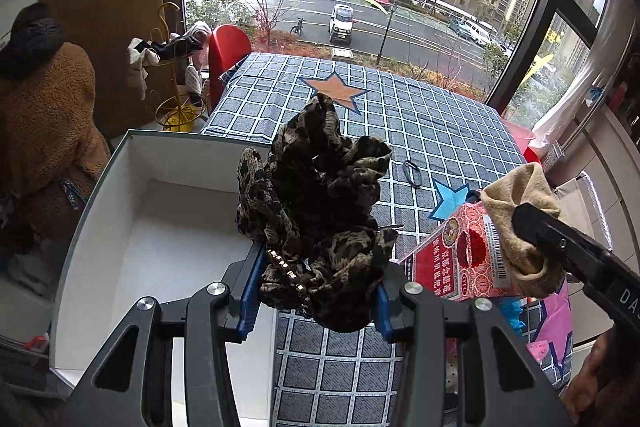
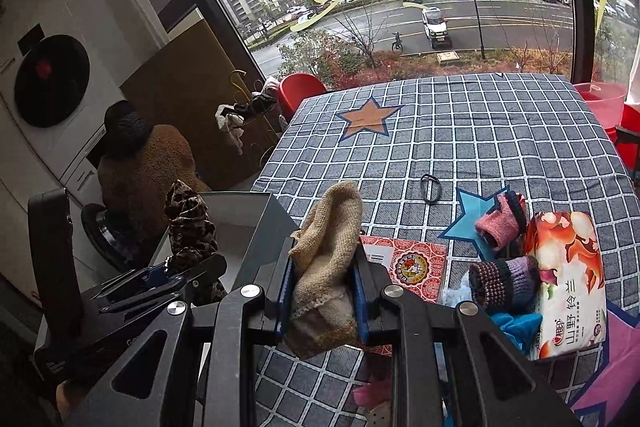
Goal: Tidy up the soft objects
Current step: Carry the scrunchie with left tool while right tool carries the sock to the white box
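— While both grippers hang over the worktop (image 1: 420, 115), what does each one carry?

— The left gripper (image 1: 316, 291) has its fingers (image 1: 250, 291) clamped on a bunched leopard-print cloth (image 1: 316, 187), which stands up out of the grip right at the edge of the white box (image 1: 160, 163). The right gripper (image 2: 322, 301) has its fingers (image 2: 282, 297) drawn narrow on a beige knit sock (image 2: 326, 259), pinched near its cuff, toe end pointing up.

— Where is the box?

— At the left side of the checked cover, open on top, with bare white walls. The leopard cloth is over its near right corner; the sock is just to the right of that corner.

— And on the worktop itself?

— A black hair tie (image 2: 430, 189) lies alone near the blue star. Nearer the right edge, a pink knit sock (image 2: 500, 223) and a dark purple knit sock (image 2: 504, 281) sit against a tissue pack (image 2: 572, 287). A red patterned packet (image 2: 416, 263) lies just behind the right fingers.
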The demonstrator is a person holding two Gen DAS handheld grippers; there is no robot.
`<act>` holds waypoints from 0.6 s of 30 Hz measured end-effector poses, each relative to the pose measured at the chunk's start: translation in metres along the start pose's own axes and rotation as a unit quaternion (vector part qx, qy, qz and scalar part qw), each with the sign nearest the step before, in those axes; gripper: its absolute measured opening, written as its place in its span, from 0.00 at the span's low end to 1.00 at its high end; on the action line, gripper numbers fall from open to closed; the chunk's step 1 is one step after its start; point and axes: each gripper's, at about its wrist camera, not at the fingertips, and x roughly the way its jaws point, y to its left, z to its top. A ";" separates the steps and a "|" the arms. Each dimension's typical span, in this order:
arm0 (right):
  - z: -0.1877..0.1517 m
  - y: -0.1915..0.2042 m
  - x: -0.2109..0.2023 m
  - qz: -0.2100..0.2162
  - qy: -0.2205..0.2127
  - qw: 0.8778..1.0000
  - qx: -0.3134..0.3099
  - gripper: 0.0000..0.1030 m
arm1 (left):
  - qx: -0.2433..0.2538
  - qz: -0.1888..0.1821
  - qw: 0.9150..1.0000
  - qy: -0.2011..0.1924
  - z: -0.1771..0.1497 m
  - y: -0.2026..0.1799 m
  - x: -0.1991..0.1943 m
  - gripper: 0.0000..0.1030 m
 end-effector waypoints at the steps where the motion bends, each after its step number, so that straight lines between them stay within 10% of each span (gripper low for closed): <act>1: -0.001 0.006 0.002 -0.003 0.002 1.000 -0.009 0.26 | -0.002 0.005 1.000 0.001 -0.002 0.005 0.000 0.47; 18: -0.031 0.091 0.038 -0.110 0.020 0.968 -0.224 0.26 | -0.038 0.066 0.997 0.025 -0.028 0.070 0.008 0.47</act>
